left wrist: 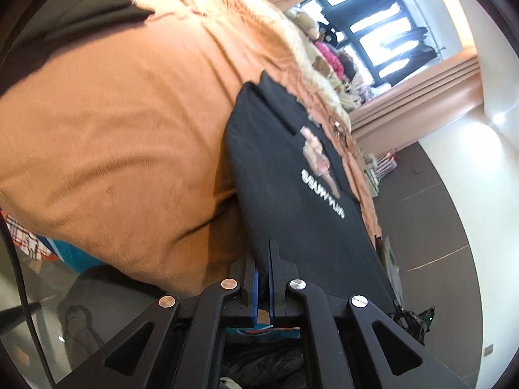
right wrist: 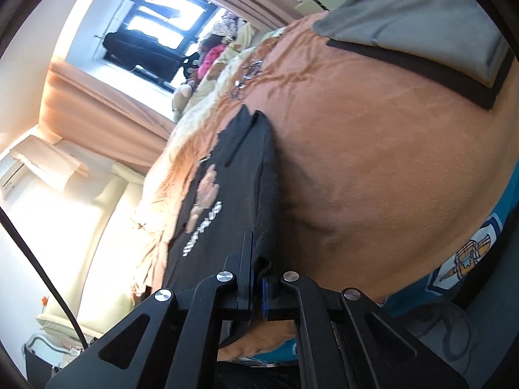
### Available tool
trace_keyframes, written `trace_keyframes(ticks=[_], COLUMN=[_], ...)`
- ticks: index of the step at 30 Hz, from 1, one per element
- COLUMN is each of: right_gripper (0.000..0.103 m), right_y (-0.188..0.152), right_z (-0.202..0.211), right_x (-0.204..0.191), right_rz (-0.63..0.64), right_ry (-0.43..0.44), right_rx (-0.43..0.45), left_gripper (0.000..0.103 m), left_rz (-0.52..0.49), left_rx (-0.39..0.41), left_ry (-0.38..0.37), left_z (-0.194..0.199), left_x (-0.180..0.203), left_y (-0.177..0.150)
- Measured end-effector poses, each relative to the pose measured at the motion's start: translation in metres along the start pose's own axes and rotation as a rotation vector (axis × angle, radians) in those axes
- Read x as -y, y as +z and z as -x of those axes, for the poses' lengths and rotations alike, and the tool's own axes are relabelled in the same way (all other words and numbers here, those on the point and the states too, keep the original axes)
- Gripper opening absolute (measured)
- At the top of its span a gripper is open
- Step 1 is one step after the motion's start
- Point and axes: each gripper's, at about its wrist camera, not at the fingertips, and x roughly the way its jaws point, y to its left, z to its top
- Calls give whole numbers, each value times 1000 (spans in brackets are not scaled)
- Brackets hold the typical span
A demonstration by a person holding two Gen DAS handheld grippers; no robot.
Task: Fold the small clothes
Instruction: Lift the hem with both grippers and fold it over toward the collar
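**Both tongs pinch the shirt's near hem**

The black printed cotton T-shirt stretches from bottom centre toward mid-frame over the orange-brown bedspread. Left gripper and right gripper each clench its edge, probably to lift it taut for folding.

Your right tool is clamped on the edge of the black T-shirt, which lies over the orange blanket.

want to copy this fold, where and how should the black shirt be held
Grip the black shirt along its near hem, one corner per gripper, coming from the bed's near edge. Left gripper and right gripper pinch there, the shirt lying flat.
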Motion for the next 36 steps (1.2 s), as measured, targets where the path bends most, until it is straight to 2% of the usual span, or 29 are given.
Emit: trace_keyframes(ticks=[12,19,26,36], right_gripper=[0,0,0,0], right_y=[-9,-8,-3,-5], right_z=[58,90,119,134], right_x=[-26,-48,-68,-68], right_rz=[51,106,169,222], right_ry=[133,180,237,314], right_rx=[34,67,101,134], left_gripper=[3,3,3,3], left_rz=[-16,-49,-101,-154], left_rx=[109,172,226,292], left_ry=[-66,-106,-129,-193], left_z=[58,102,149,205], left_x=[29,57,89,115], left_y=[22,28,26,12])
